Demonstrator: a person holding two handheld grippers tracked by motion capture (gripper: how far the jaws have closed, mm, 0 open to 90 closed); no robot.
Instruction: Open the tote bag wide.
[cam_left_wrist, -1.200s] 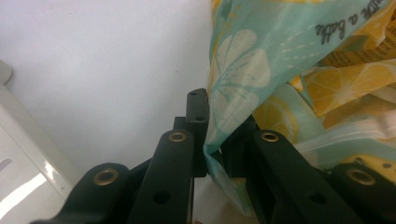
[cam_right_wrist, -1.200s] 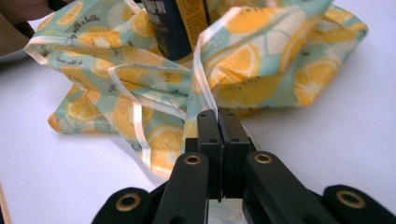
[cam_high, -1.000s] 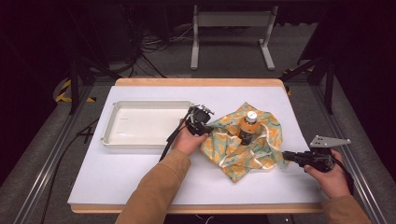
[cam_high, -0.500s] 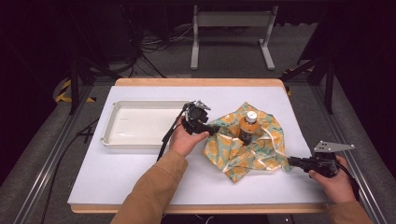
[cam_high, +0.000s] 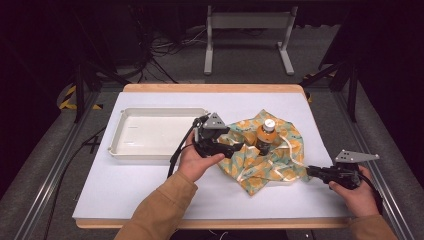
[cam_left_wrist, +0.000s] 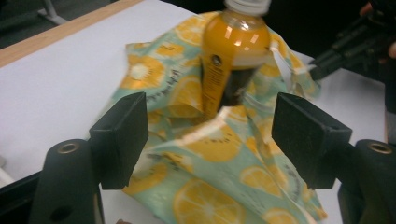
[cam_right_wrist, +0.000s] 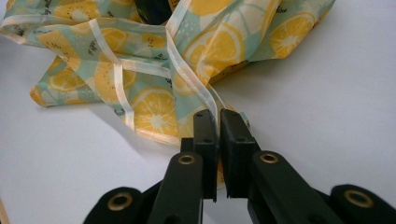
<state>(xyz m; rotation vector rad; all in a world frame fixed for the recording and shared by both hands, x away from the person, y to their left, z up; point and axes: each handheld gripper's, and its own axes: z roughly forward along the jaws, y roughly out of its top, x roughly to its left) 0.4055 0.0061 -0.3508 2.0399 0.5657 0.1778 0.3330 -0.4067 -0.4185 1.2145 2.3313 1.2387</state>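
Bottle (cam_high: 265, 136) stands on cloth (cam_high: 280, 165) (tray (cam_high: 120, 145) beside).

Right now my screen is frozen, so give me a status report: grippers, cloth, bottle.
Left gripper open, jaws just opened, off cloth. Right gripper shut on cloth corner. Juice bottle upright on cloth. Nothing in the way.

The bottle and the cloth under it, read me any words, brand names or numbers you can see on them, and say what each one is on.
Nothing can be read.
bottle: its dark label has a small round mark and a strip of print, too blurred to read.
cloth: tiny dark print beside the lemon slices, too small to read.
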